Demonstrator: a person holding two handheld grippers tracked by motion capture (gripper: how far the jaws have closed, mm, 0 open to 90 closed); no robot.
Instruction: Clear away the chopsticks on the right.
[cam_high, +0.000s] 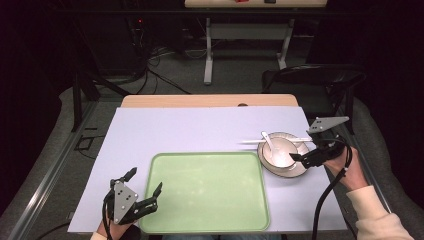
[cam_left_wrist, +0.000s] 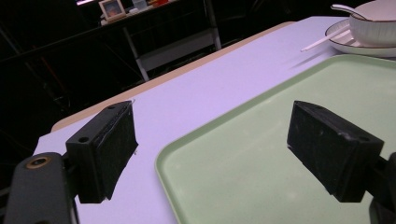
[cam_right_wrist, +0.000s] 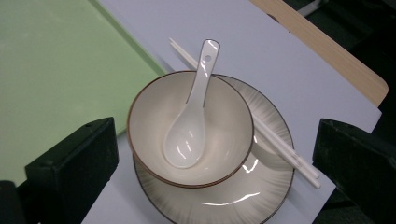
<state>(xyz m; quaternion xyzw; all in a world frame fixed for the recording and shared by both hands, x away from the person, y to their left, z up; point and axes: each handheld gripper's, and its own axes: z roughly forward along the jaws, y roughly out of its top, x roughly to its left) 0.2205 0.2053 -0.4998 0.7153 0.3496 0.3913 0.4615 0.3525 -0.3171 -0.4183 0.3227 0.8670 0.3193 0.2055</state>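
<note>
At the near edge of the counter (cam_high: 200, 125), the left gripper (cam_high: 145, 182) hangs over the near left corner of the green tray (cam_high: 210, 192) with its jaws spread wide and nothing between them. In the left gripper view one jaw stands over the pale purple sheet (cam_left_wrist: 196, 88) that covers the counter, just outside the tray's rim, and the other stands over the tray's bare floor. The tray lies flat in the middle of the near half of the sheet.

Farther off and to the right, the right gripper (cam_high: 300, 159) hovers at the near right side of the plate (cam_high: 300, 171), which sits on the sheet just beside the tray's far right corner. Its jaws are wide apart too — in the right gripper view they flank the plate on either side without touching it, gripping nothing. A bowl (cam_right_wrist: 140, 121) stands upright on the plate, a white spoon (cam_right_wrist: 187, 135) lies in the bowl with its handle resting on the far rim, and a pair of white chopsticks (cam_right_wrist: 280, 149) lies across the plate beside the bowl, the tips reaching out over the sheet.

Beyond the sheet, the counter's bare wooden edge shows — and past it a dark floor with cables (cam_high: 160, 65).
</note>
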